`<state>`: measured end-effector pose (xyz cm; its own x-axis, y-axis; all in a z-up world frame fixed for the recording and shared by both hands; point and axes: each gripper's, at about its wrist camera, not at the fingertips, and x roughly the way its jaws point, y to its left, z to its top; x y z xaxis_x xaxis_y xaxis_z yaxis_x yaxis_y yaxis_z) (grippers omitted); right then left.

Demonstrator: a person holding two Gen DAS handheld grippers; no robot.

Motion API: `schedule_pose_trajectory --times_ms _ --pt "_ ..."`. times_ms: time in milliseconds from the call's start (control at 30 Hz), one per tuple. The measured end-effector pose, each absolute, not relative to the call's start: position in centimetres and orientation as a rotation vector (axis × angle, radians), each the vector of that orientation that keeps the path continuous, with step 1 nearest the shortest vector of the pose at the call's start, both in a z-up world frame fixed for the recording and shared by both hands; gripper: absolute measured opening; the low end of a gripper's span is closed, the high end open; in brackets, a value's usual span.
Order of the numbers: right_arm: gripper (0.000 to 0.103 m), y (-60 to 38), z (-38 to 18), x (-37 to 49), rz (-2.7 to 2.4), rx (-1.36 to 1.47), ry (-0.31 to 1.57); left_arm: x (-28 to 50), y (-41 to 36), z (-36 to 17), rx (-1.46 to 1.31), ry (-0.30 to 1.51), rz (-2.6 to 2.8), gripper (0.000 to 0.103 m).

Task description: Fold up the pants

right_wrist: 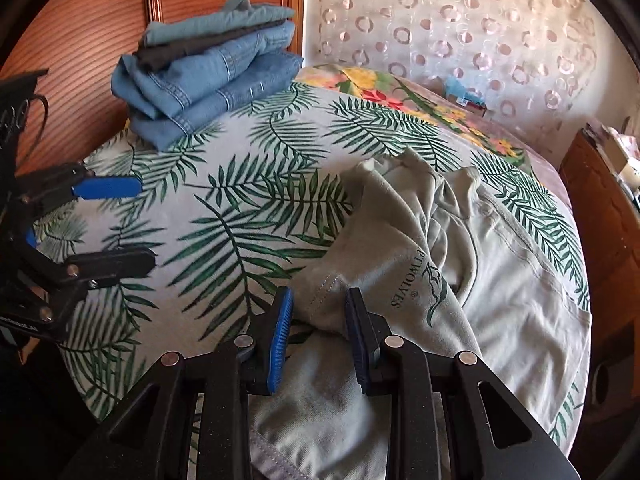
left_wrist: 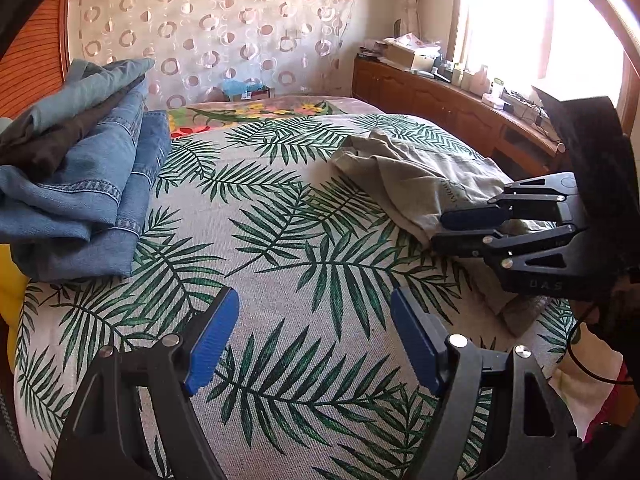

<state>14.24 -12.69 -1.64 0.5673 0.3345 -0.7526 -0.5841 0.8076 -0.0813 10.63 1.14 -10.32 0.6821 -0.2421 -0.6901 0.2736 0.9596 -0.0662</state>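
While claws [left_wrist: 315, 336] gape, pants [right_wrist: 420, 264] crumpled

Open right tongs [right_wrist: 318, 334] over pants [right_wrist: 472, 288]

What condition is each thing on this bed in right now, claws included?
Grey-green pants: crumpled, unfolded, lying on the bedspread.
Stack of jeans: folded, piled near the headboard.
Left gripper: open, holding nothing, above the bedspread.
Right gripper: open, fingers either side of a pants fold, not yet closed.
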Motion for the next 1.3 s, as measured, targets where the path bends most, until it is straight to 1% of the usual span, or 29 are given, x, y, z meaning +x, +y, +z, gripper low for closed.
schedule_pose_trajectory --times_ms 33,133,267,500,833,967,1033,1167,1200,1300 --pt "0.007 -12.8 -1.7 14.4 0.556 -0.324 0.807 10.6 1.1 -10.3 0.044 0.768 -0.289 0.079" --pt "0.004 -13.8 -0.8 14.2 0.542 -0.273 0.780 10.6 1.1 -10.3 0.041 0.767 -0.288 0.079" --pt "0.003 -15.5 1.6 13.9 0.511 -0.210 0.699 10.6 0.8 -10.4 0.046 0.771 -0.296 0.079" --pt "0.003 -19.8 4.3 14.9 0.405 -0.186 0.640 10.4 -0.2 -10.4 0.065 0.775 -0.321 0.079" --pt "0.003 -26.8 2.6 18.7 0.178 -0.121 0.700 10.2 -0.8 -10.2 0.076 0.770 -0.334 0.079" --pt "0.003 -27.8 1.1 19.6 0.126 -0.095 0.757 10.3 -1.0 -10.3 0.077 0.775 -0.334 0.079" --pt "0.005 -28.0 0.7 19.6 0.100 -0.075 0.764 10.3 -1.1 -10.3 0.082 0.776 -0.337 0.079" --pt "0.025 -28.6 1.3 19.1 0.071 0.000 0.735 10.3 -1.4 -10.1 0.087 0.774 -0.342 0.079" --pt "0.028 -28.5 1.5 19.0 0.085 0.024 0.726 10.4 -1.5 -10.1 0.088 0.773 -0.344 0.079" --pt "0.031 -28.1 1.6 19.1 0.127 0.018 0.722 10.6 -2.0 -10.1 0.089 0.771 -0.354 0.079"
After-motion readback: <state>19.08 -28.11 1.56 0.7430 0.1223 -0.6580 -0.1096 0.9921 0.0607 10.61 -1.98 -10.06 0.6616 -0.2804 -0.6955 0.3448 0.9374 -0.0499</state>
